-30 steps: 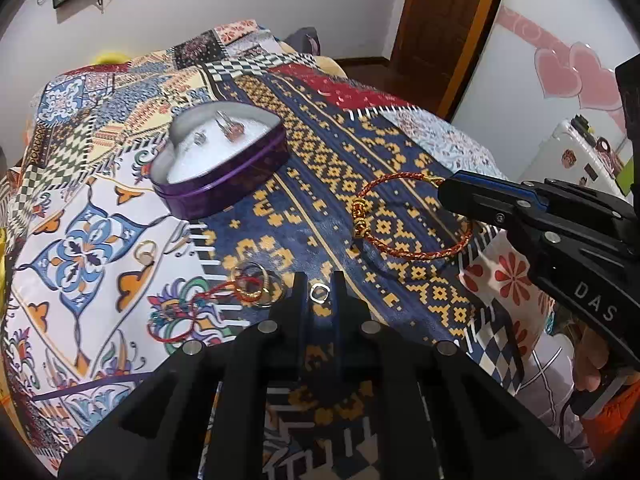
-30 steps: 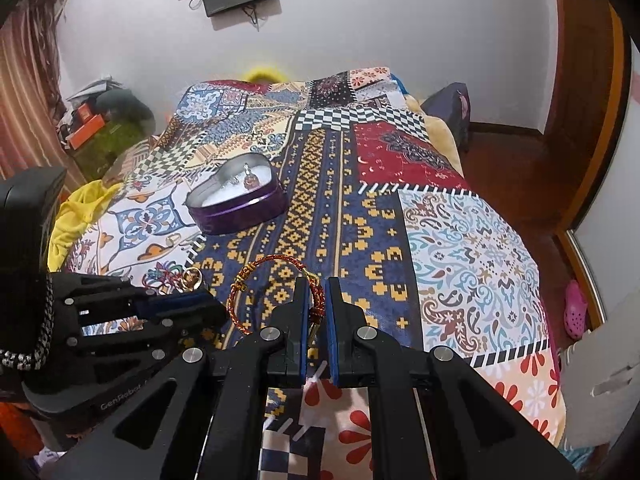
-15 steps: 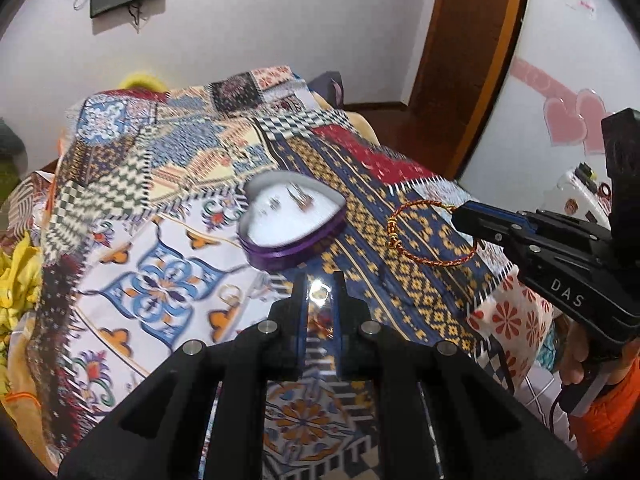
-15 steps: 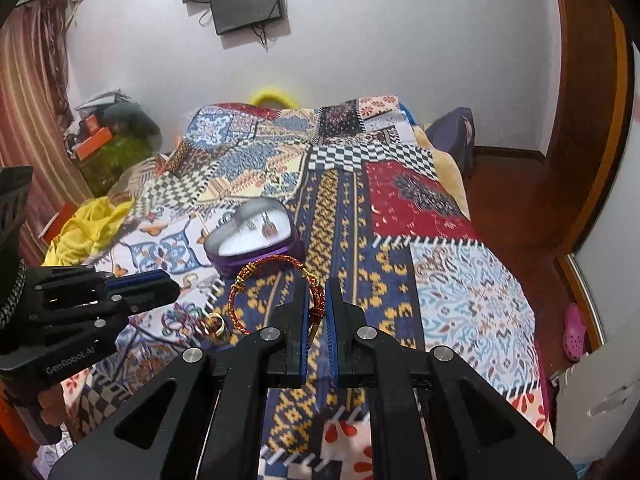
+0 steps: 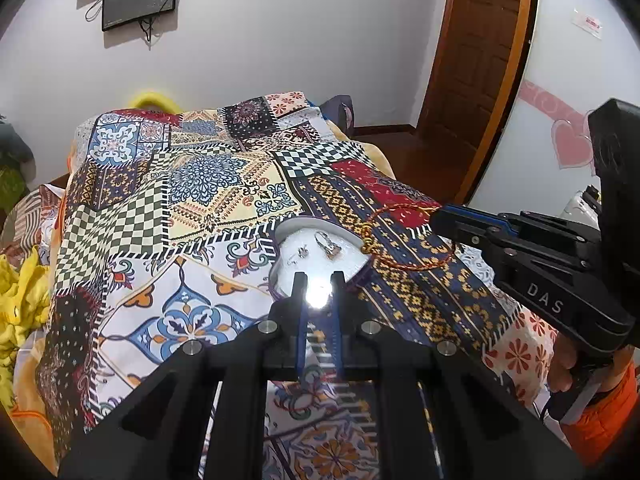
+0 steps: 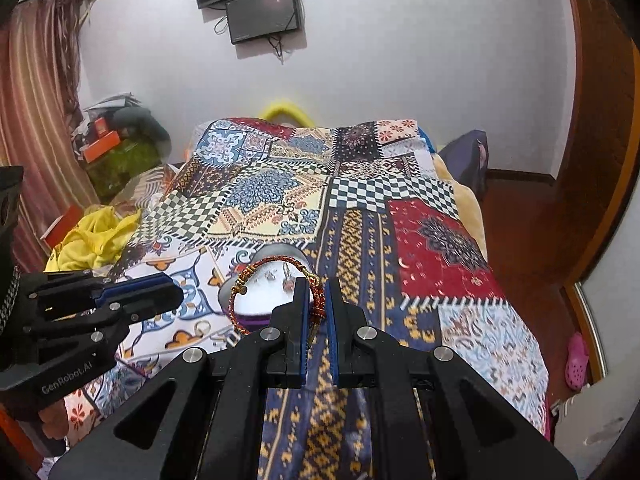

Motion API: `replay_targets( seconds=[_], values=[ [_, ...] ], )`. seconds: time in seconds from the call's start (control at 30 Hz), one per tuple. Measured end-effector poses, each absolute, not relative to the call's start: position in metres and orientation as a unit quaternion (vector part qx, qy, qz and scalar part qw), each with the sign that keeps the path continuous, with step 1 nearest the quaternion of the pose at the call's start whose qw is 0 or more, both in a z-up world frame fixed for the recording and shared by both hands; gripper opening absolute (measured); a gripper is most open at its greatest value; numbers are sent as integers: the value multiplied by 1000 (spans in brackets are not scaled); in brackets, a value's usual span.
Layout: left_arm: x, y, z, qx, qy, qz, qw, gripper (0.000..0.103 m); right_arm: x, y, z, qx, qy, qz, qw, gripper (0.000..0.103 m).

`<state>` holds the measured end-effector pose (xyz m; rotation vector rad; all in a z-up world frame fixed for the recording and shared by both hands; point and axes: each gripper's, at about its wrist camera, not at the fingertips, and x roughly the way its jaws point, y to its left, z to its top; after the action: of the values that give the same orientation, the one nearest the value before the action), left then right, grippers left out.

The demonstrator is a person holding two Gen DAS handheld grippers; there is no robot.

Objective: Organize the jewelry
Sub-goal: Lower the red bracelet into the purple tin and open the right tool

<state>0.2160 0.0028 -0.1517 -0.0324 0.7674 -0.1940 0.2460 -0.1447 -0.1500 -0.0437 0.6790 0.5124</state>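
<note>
A purple heart-shaped box (image 5: 320, 236) with a white lining lies on the patchwork bedspread (image 5: 192, 184) and holds a few small silver pieces. My left gripper (image 5: 318, 294) is shut on a small shiny ring (image 5: 317, 295), held just in front of the box. My right gripper (image 6: 316, 300) is shut on a red-and-gold cord bracelet (image 6: 256, 276), held above the box (image 6: 260, 300). The bracelet also shows in the left wrist view (image 5: 404, 236), hanging from the right gripper (image 5: 440, 218).
A yellow cloth (image 6: 96, 236) lies off the bed's left side. A wooden door (image 5: 472, 48) stands at the right. A screen (image 6: 264, 12) hangs on the far wall. A pink shoe (image 6: 576, 360) lies on the floor at the right.
Both grippers have risen from the bedspread and moved towards the heart box. The left one carries the ring, the right one the bracelet, now over the box.
</note>
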Motion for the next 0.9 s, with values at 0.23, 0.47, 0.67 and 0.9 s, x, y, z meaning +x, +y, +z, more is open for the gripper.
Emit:
replay_targets(
  seconds=[0.23, 0.47, 0.67, 0.9],
  values=[
    [237, 8, -166, -22, 388, -94, 917, 9, 264, -127, -157, -36, 335, 251, 907, 7],
    [257, 11, -185, -30, 409, -100, 907, 9, 279, -112, -166, -56, 345, 254, 902, 7],
    [268, 10, -198, -30, 422, -105, 900, 9, 287, -105, -175, -71, 356, 259, 895, 7],
    [275, 7, -204, -30, 430, -111, 896, 9, 290, -102, -181, -86, 371, 268, 885, 7]
  ],
)
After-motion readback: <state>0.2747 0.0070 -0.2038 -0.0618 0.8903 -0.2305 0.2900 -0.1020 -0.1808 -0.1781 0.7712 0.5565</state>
